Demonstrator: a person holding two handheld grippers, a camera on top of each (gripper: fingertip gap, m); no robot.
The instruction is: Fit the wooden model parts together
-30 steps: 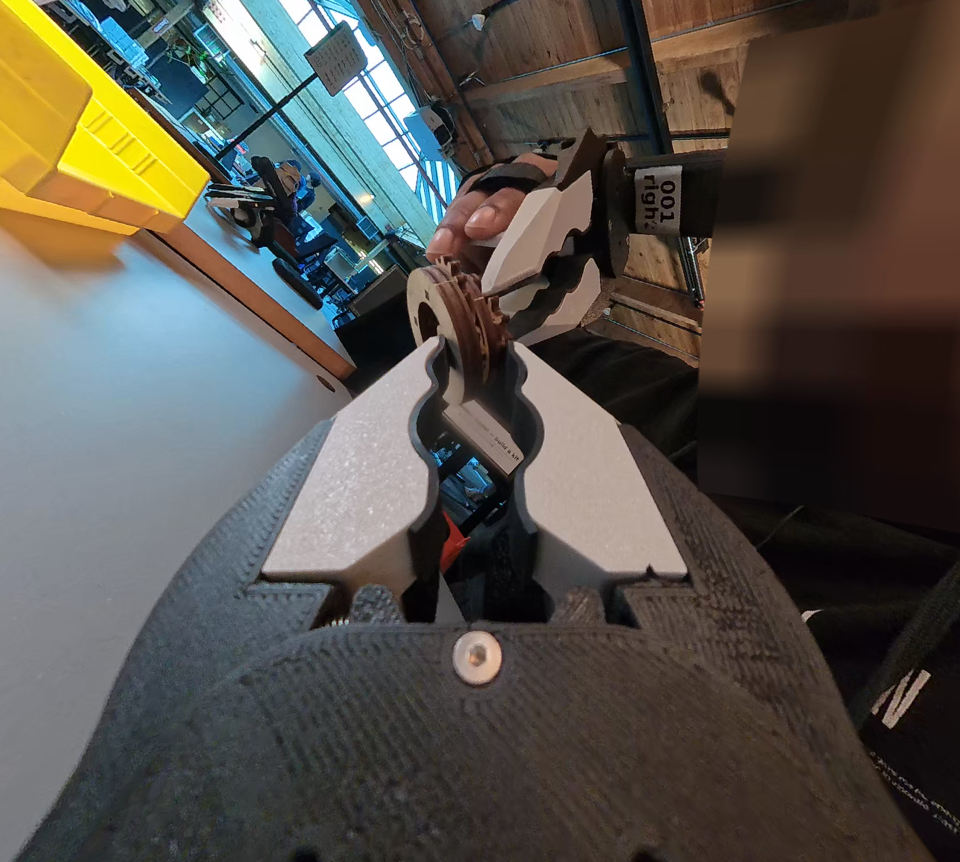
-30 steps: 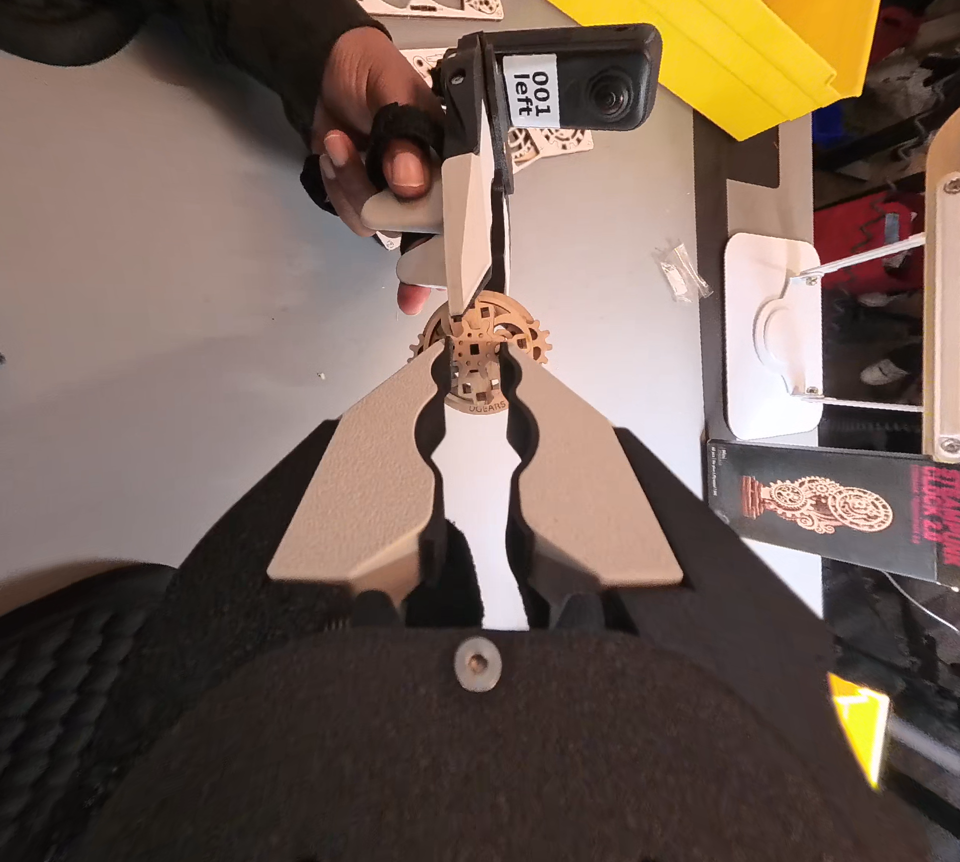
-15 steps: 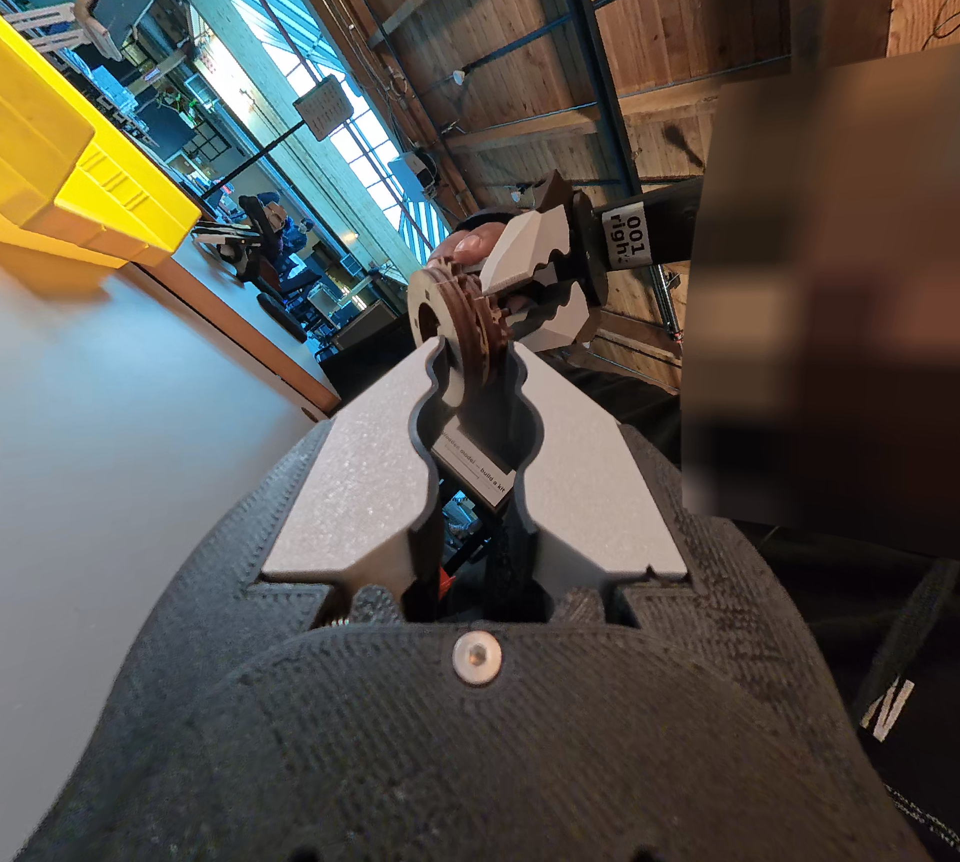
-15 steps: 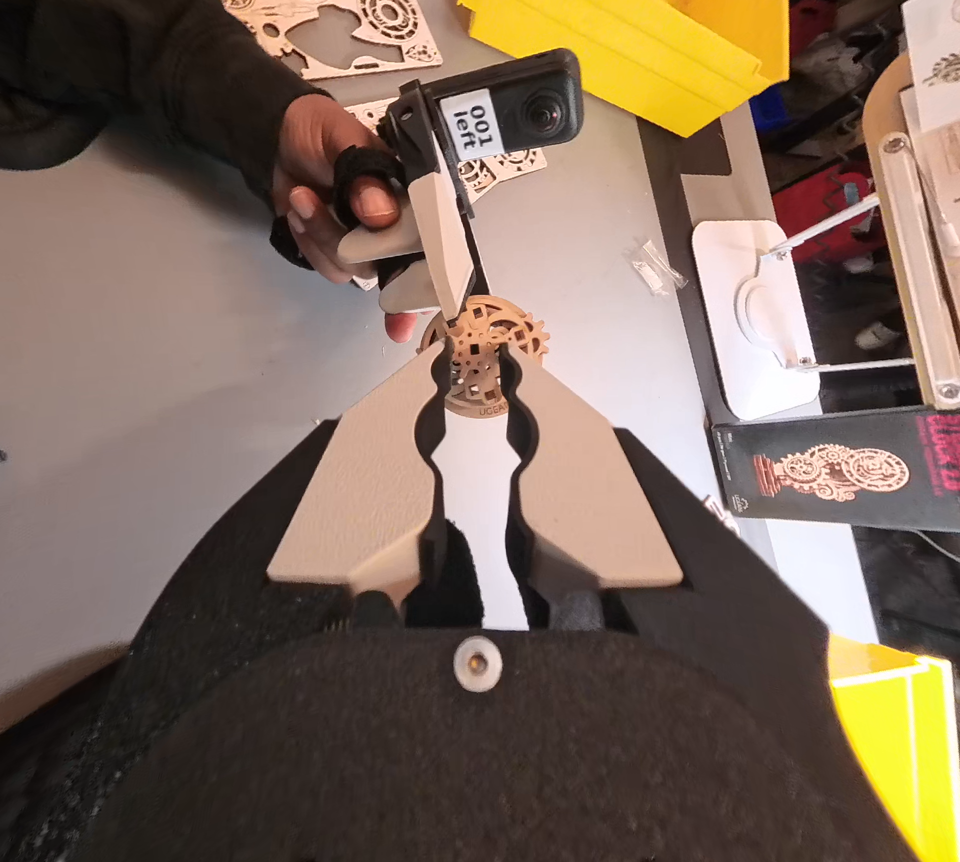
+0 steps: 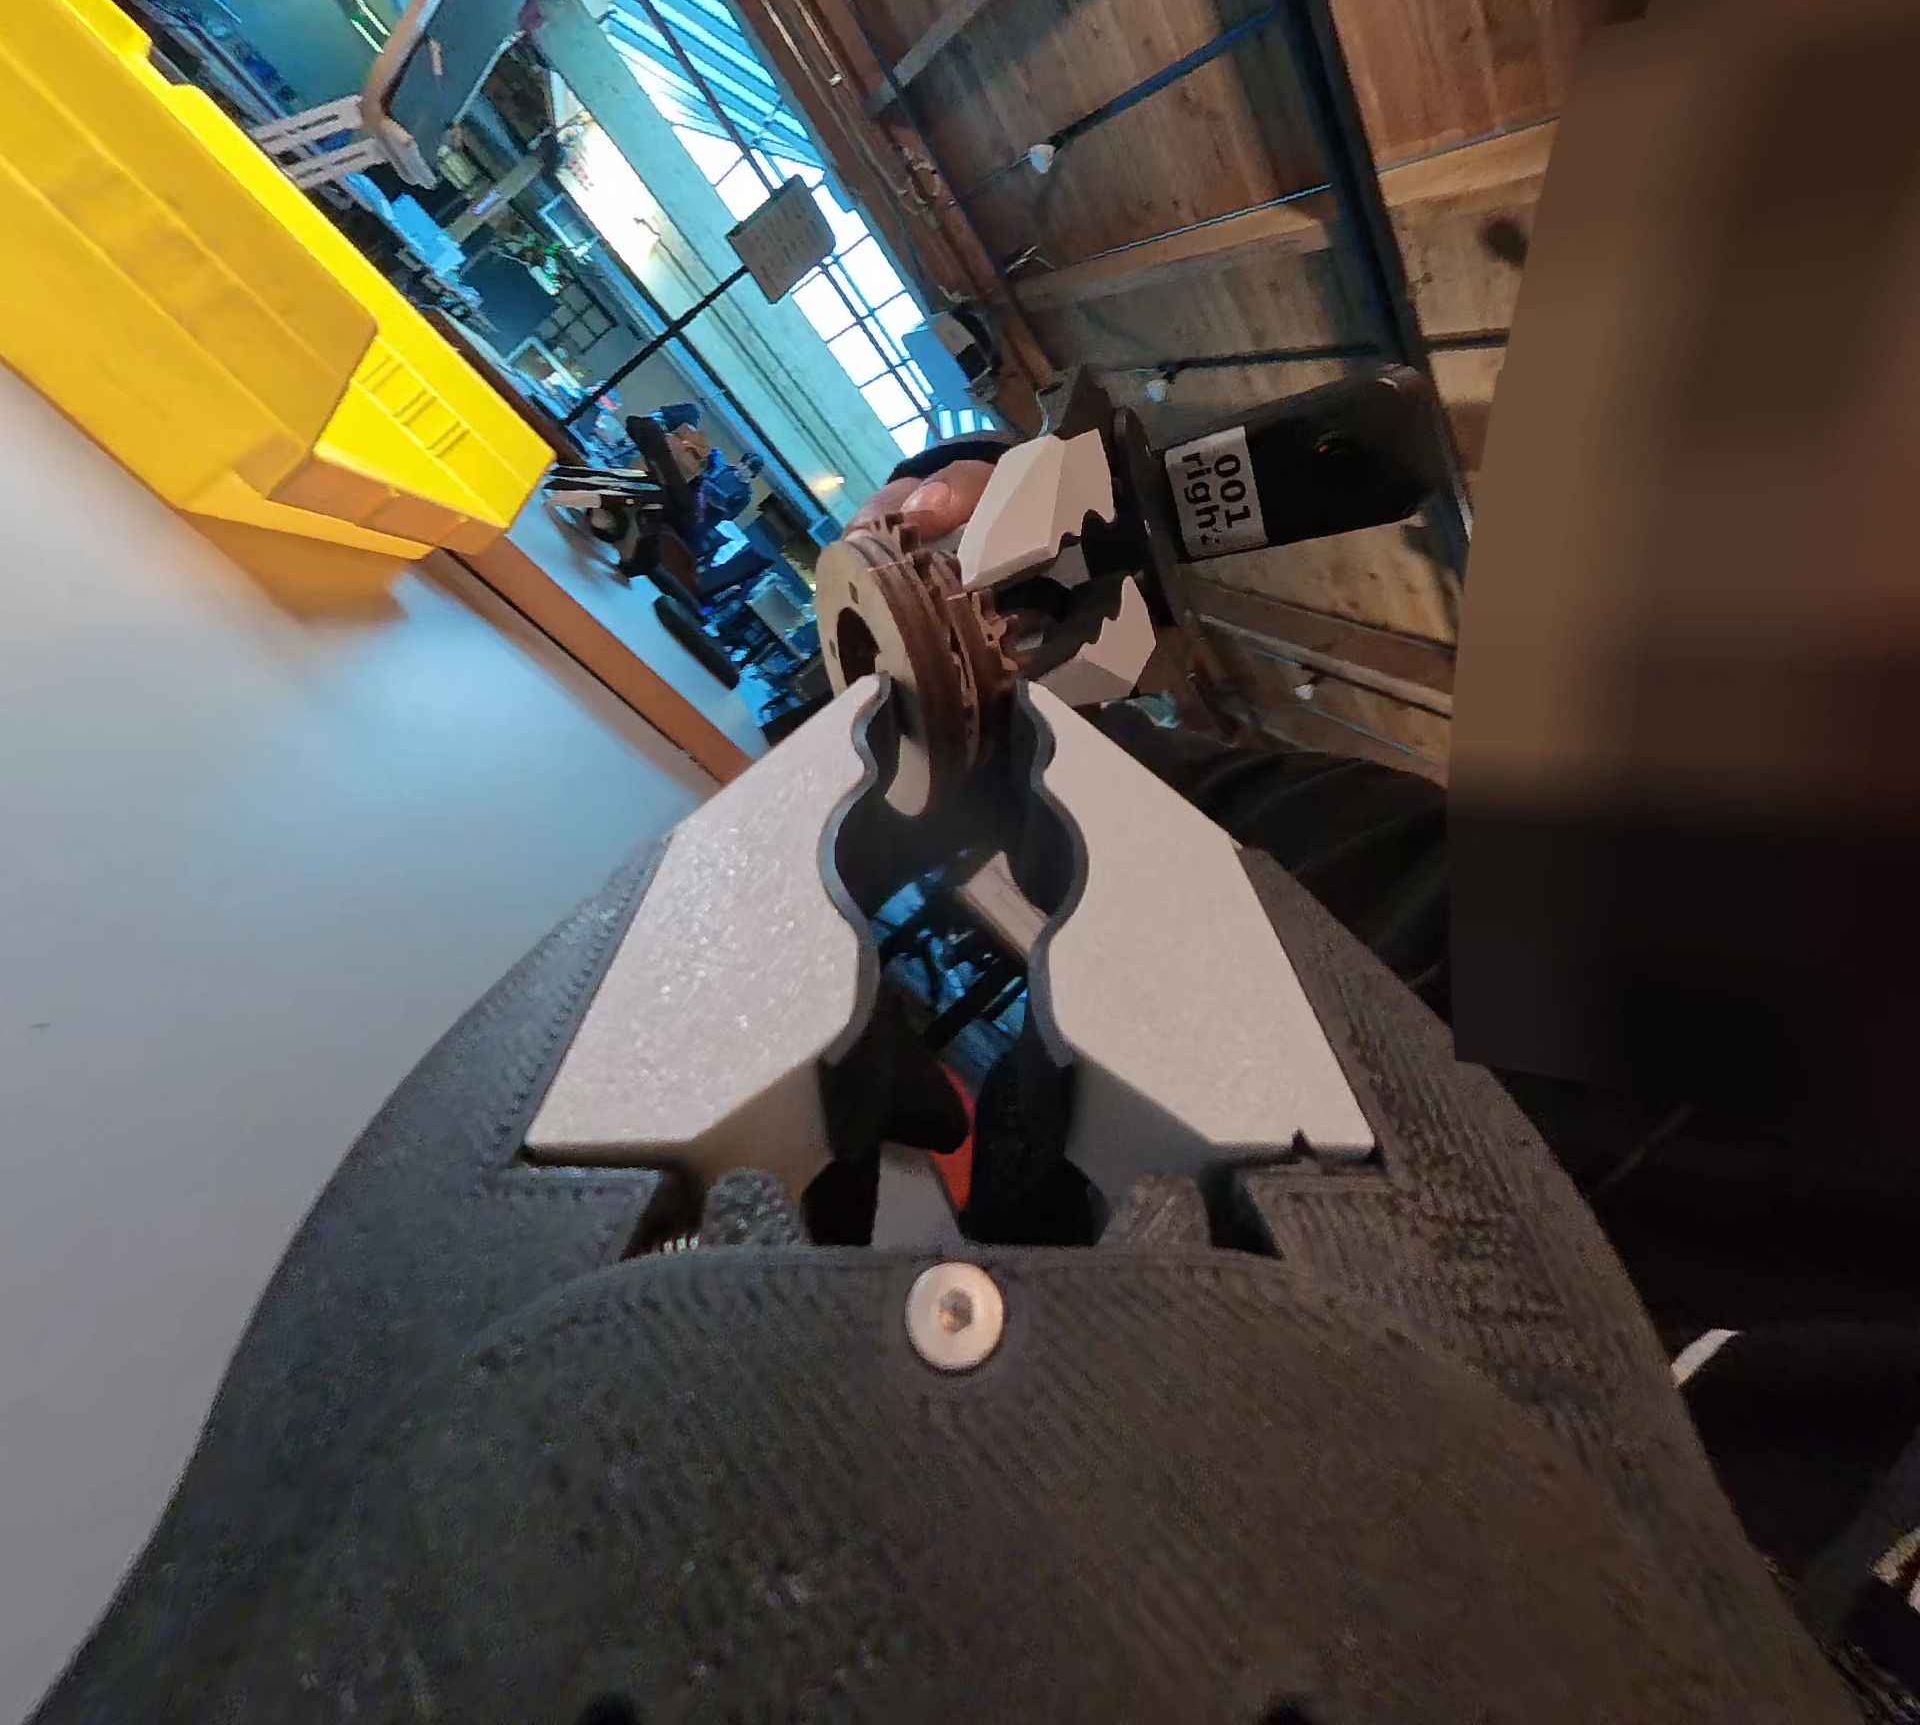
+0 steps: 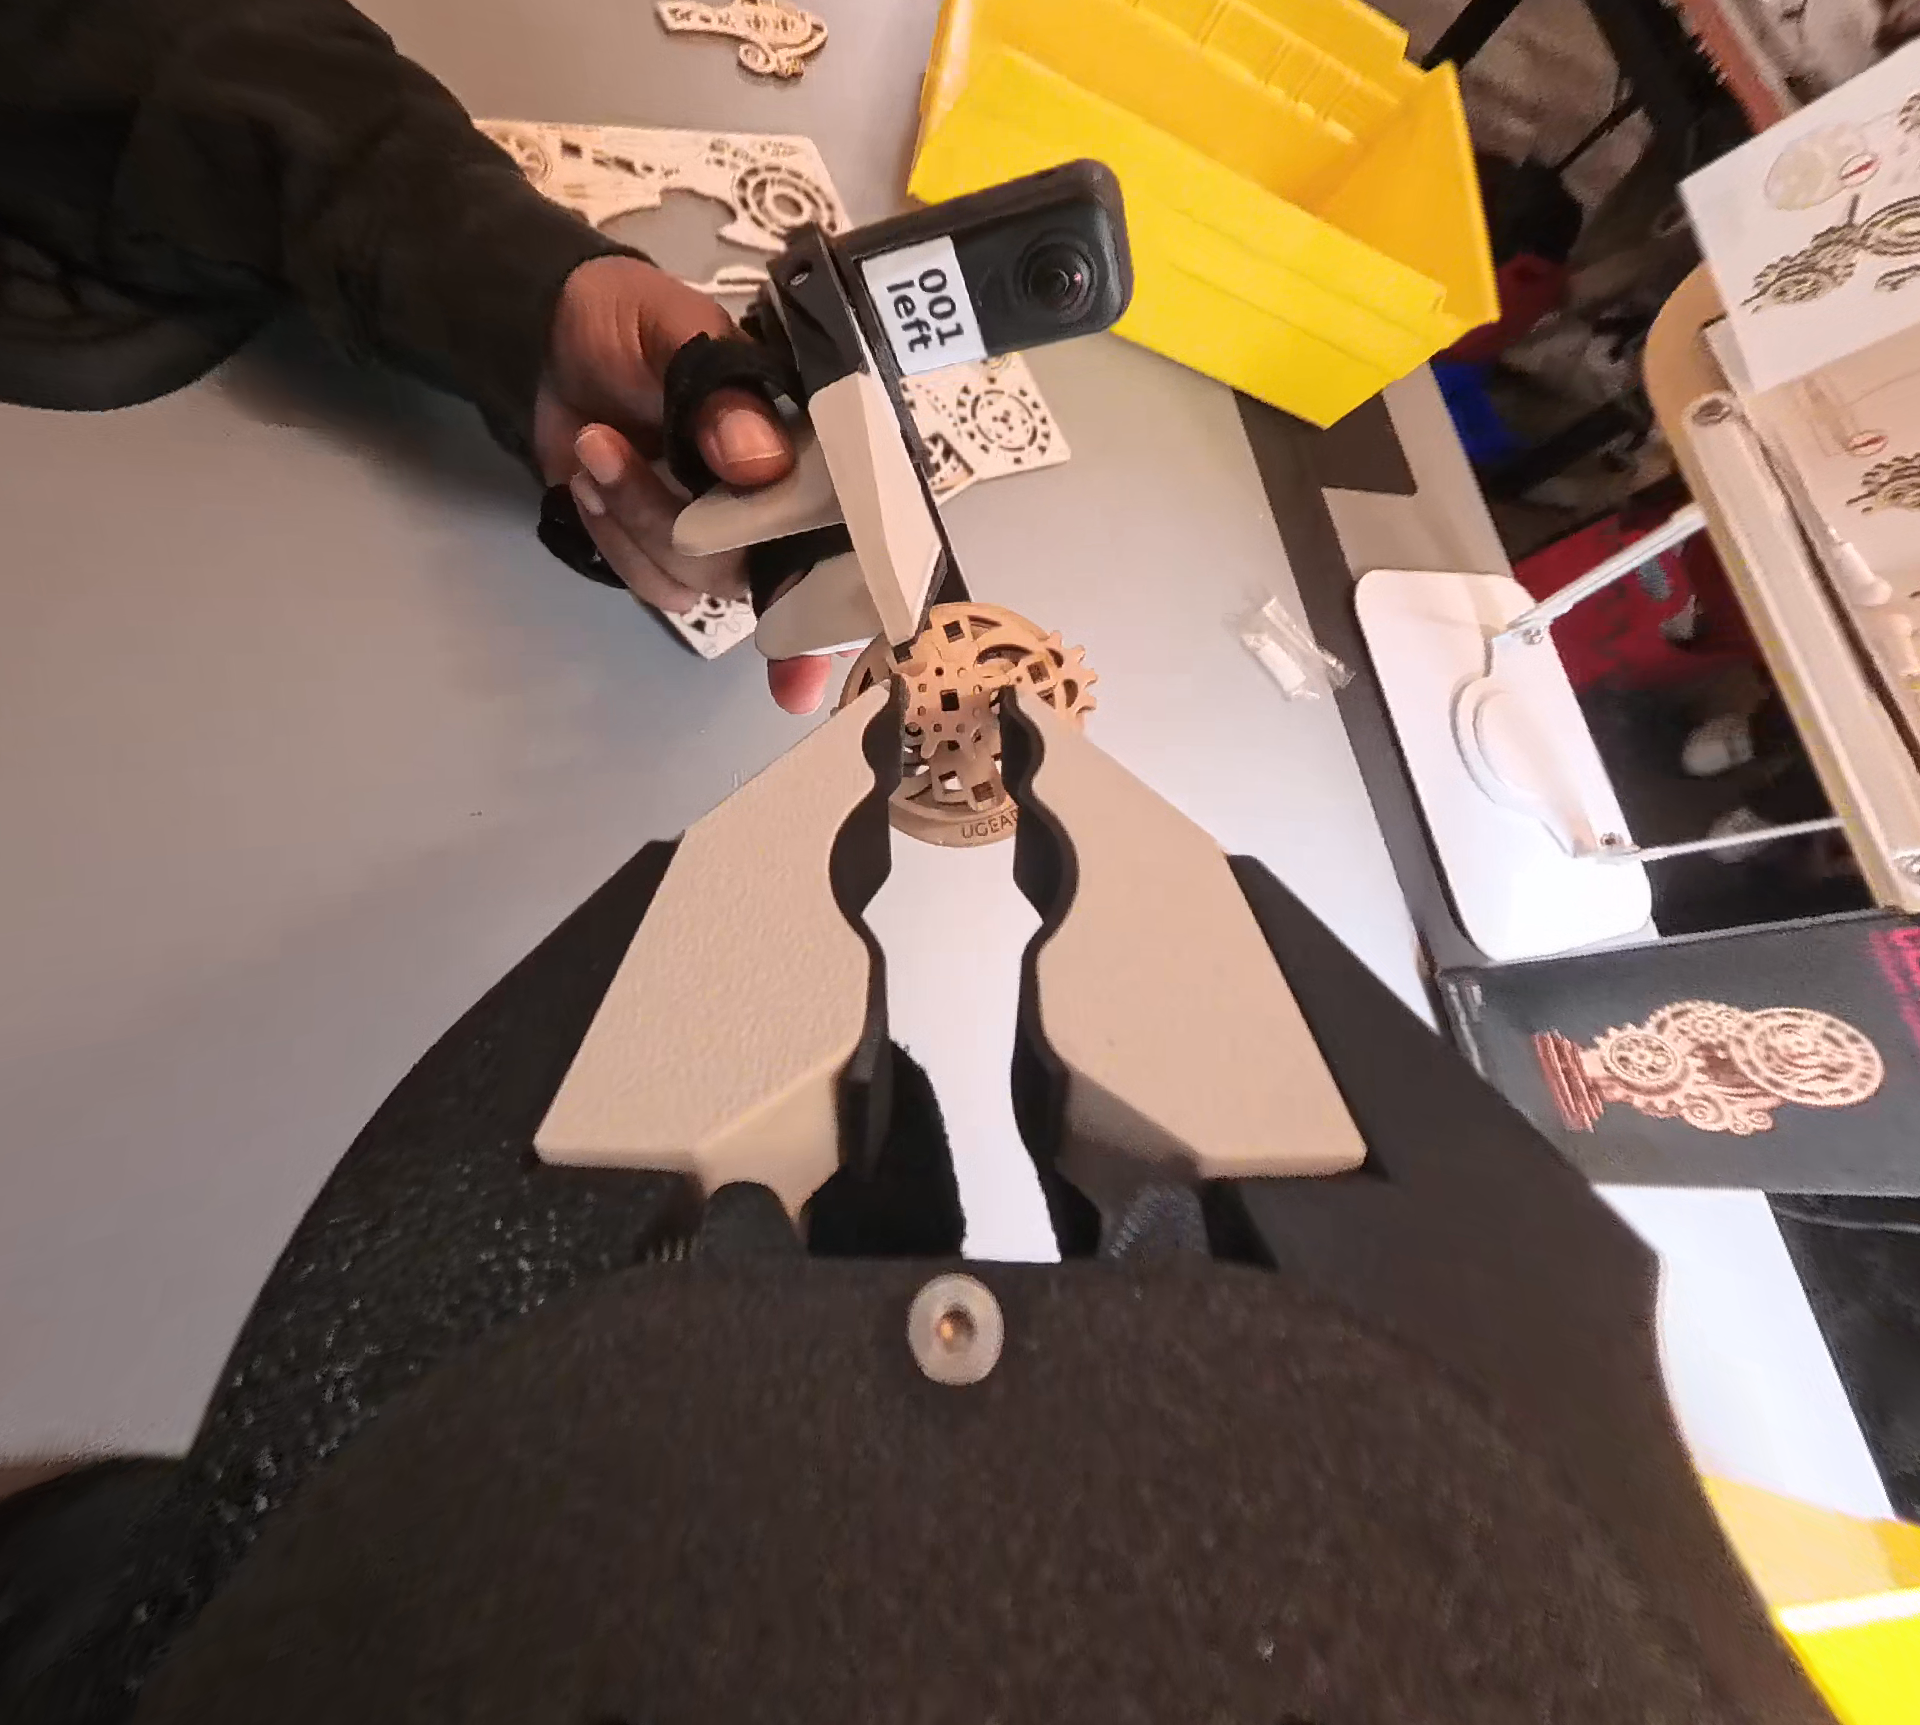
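Holding the wooden gear assembly (image 6: pixel 961 719) in mid-air above the tabletop (image 6: pixel 312 636), both claws pinch it: the left claw (image 5: pixel 940 719) clamps its rim, the right claw (image 6: pixel 951 730) its face. Since a second ago the pair has swung clear of the yellow bin (image 6: pixel 1226 221); the parts remain mated, suggesting seating continues.
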